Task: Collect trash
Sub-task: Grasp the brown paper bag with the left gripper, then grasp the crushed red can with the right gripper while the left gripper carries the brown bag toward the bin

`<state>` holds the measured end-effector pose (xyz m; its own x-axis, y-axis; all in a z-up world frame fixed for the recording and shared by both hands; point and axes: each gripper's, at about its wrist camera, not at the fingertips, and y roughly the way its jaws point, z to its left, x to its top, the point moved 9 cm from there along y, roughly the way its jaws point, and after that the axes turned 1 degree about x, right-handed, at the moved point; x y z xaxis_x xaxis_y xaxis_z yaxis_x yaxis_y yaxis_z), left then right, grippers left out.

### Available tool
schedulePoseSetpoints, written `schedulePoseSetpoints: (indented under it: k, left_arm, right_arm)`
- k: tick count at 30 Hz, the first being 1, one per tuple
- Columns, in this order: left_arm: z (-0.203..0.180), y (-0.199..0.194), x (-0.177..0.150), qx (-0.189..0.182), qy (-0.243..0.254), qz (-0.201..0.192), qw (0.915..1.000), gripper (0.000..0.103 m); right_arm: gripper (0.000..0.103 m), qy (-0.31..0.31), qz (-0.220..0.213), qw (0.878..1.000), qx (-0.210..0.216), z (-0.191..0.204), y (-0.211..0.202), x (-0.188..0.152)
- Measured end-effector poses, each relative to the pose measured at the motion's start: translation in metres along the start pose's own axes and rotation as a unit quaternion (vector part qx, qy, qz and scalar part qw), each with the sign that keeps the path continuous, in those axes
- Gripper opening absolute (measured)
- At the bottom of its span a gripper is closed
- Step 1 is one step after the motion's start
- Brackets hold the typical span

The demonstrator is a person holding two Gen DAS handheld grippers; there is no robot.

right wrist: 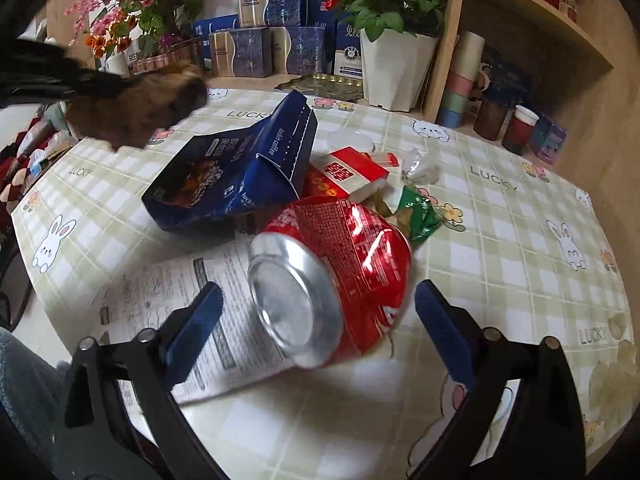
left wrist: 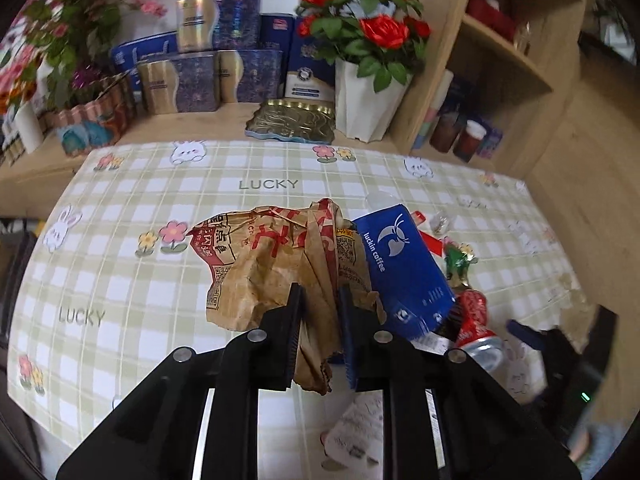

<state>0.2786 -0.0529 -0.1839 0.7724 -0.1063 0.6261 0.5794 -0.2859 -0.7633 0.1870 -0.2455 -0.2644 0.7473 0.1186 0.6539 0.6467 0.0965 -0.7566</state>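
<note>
- Left claw [left wrist: 320, 300] clenched on a crumpled brown paper takeaway bag [left wrist: 276, 264], held above the checked surface [left wrist: 120, 208]; in the right wrist view the same bag [right wrist: 140, 108] blurred, apparently clear of the cloth.
- Right claw [right wrist: 316, 308] released, jaws spread wide either side of a crushed red soda can [right wrist: 340, 272] lying on its side, base toward the camera.
- Can resting partly on a printed paper leaflet [right wrist: 180, 292], touching the rest of the heap: a blue luckin coffee paper bag [right wrist: 240, 172], a red-and-white cigarette packet [right wrist: 352, 172], a green wrapper [right wrist: 420, 212], clear plastic scraps [right wrist: 416, 164].
- Likely step in hand: closing on the can while the paper bag is carried off.
- Best done by centring the can between both blue pads [right wrist: 192, 328] before closing, since the dented, tapering wall could squirt out sideways under an off-centre squeeze.
- Worth keeping the left pad above the leaflet, or the sheet may come up with the can.
- Firm but slow closure advised; thin aluminium gives way, then slips.
- Straight lift suggested, clear of the coffee bag's edge just beside it.
- No bin visible in either view.
</note>
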Motion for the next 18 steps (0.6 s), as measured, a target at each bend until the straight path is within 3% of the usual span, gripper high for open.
schedulePoseSetpoints:
  k: [6, 9, 18]
  left_arm:
    - [0.009, -0.027, -0.014, -0.01, -0.022, -0.019, 0.9995, 0.018]
    - [0.006, -0.036, -0.02, -0.015, -0.019, -0.029, 0.9993, 0.018]
    - [-0.002, -0.054, -0.033, -0.028, -0.015, -0.037, 0.9988, 0.018]
  right_arm:
    - [0.064, 0.021, 0.031, 0.999, 0.004, 0.0, 0.019, -0.006]
    - [0.052, 0.01, 0.019, 1.0, -0.006, 0.001, 0.014, -0.003]
    - [0.051, 0.016, -0.034, 0.999, -0.007, -0.006, -0.022, 0.024]
